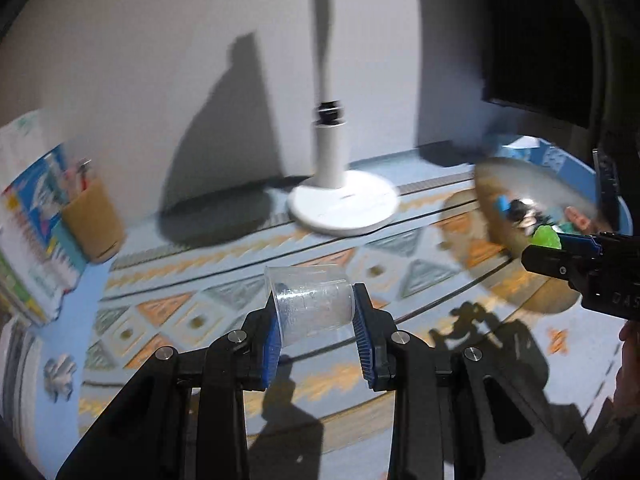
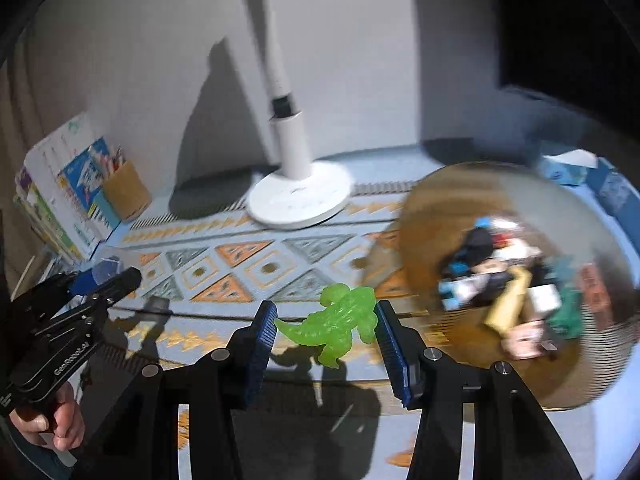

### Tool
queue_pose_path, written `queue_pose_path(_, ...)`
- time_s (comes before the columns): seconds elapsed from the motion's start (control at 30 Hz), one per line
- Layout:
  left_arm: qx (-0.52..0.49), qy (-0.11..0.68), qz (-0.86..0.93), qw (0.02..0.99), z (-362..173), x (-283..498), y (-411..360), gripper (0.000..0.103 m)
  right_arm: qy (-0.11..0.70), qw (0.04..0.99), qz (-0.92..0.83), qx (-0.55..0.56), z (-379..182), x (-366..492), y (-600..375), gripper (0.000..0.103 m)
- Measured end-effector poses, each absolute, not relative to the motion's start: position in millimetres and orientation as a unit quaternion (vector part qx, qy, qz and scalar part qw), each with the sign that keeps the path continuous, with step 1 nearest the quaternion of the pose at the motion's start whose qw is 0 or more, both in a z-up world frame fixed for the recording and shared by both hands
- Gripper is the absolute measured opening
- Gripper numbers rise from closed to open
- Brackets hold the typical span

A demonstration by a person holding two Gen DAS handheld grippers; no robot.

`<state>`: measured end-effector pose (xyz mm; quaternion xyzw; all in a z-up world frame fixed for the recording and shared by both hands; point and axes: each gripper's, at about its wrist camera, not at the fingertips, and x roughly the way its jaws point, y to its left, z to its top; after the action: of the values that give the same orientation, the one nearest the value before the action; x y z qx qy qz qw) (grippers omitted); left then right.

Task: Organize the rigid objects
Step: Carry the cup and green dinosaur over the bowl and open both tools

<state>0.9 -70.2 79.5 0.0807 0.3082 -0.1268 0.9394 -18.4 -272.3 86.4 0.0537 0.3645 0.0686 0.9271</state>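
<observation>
My left gripper is shut on a clear plastic cup, which lies tilted between the blue pads, above the patterned cloth. In the right wrist view the same gripper shows at the left edge, a hand around its handle. My right gripper is shut on a green toy dinosaur, tail against the left pad and head against the right. From the left wrist view, that gripper and the dinosaur hang before a round brown basket. The basket holds several blurred small items.
A white lamp base with its pole stands at the back by the wall. A brown pencil holder and colourful boxes sit at the back left. A dark screen fills the upper right. Patterned cloth covers the table.
</observation>
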Motion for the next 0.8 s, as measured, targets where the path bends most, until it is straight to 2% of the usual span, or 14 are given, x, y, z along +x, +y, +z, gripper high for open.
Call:
queue_pose_path(0.3, 0.100, 0.266, -0.220, 0.933, 137, 14, -181, 0.029, 0.294, 0.954, -0.028, 0.061, 145, -43, -374, 0.049)
queue_pose_path(0.47, 0.106, 0.259, -0.272, 0.921, 154, 24, -240, 0.029, 0.262, 0.956, -0.085, 0.104, 175, -50, -440, 0.049)
queue_pose_path(0.6, 0.090, 0.285, -0.315, 0.901, 147, 42, -275, 0.029, 0.263, 0.950, -0.115, 0.121, 176, -44, -474, 0.049)
queue_pose_path(0.8, 0.095, 0.341, -0.347, 0.868, 104, 60, -316, 0.029, 0.313, 0.930, -0.144, 0.129, 135, -17, -498, 0.049)
